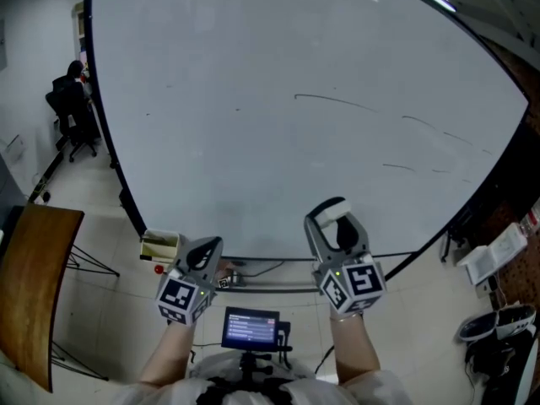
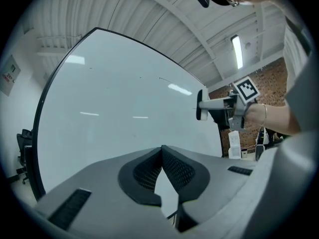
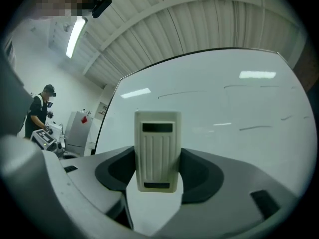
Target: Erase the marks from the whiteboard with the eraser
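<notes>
A big whiteboard (image 1: 278,99) fills the head view and carries a few thin dark marks (image 1: 333,101) toward its right side. My right gripper (image 1: 335,218) is shut on a cream ribbed eraser (image 1: 339,229), held just in front of the board's lower edge, below the marks. In the right gripper view the eraser (image 3: 157,151) stands upright between the jaws, with marks (image 3: 256,128) on the whiteboard (image 3: 209,108) beyond it. My left gripper (image 1: 205,254) hangs low at the left, shut and empty; its jaw tips meet in the left gripper view, which also shows the eraser (image 2: 199,106).
A marker ledge (image 1: 270,286) runs under the board, with a small box (image 1: 160,245) at its left end. A wooden table (image 1: 34,285) and an office chair (image 1: 72,116) stand at the left, and a person (image 3: 40,111) works there. Cluttered items (image 1: 498,256) sit at the right.
</notes>
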The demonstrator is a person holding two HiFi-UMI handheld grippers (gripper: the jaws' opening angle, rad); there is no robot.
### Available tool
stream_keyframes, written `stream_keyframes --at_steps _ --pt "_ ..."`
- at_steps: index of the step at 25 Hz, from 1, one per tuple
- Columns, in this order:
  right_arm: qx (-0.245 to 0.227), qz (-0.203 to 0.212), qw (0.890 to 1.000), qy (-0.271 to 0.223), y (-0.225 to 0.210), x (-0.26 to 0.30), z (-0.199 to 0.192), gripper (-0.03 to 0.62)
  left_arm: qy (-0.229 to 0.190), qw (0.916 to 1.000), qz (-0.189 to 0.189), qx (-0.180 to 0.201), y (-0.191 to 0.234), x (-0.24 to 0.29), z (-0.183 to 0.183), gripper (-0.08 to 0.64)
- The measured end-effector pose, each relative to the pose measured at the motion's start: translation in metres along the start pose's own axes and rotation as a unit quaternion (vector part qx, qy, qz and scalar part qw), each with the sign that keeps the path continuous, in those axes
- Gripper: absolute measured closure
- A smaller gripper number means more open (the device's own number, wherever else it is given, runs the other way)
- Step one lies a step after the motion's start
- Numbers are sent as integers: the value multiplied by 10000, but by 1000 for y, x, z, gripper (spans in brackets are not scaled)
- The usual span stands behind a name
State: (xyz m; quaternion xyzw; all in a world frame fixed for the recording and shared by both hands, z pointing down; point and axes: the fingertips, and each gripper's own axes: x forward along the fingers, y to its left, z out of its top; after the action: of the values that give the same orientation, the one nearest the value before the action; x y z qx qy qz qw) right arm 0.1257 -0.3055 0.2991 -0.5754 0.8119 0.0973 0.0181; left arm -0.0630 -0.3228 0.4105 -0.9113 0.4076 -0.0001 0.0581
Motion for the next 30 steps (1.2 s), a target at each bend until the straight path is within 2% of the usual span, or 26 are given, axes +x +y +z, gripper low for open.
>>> stream_keyframes --at_steps 4,7,11,21,27,30 --pt "-533 101 9975 -444 1 38 66 347 12 10000 -5 54 0 2 -2 554" --pt "-919 96 9941 -575 9 70 103 347 26 10000 -3 30 3 2 -2 554" --pt "-992 -12 9926 -706 13 98 128 347 18 9999 -54 83 8 2 -1 554" --pt "-1043 -129 9906 -871 17 123 149 347 -26 9999 -63 111 22 11 2 554" --pt "-1815 -318 9791 -864 29 132 152 342 25 10000 -47 51 25 13 -3 554" --pt "-1957 -318 9770 -791 30 134 153 341 51 10000 -53 5 26 14 -8 554"
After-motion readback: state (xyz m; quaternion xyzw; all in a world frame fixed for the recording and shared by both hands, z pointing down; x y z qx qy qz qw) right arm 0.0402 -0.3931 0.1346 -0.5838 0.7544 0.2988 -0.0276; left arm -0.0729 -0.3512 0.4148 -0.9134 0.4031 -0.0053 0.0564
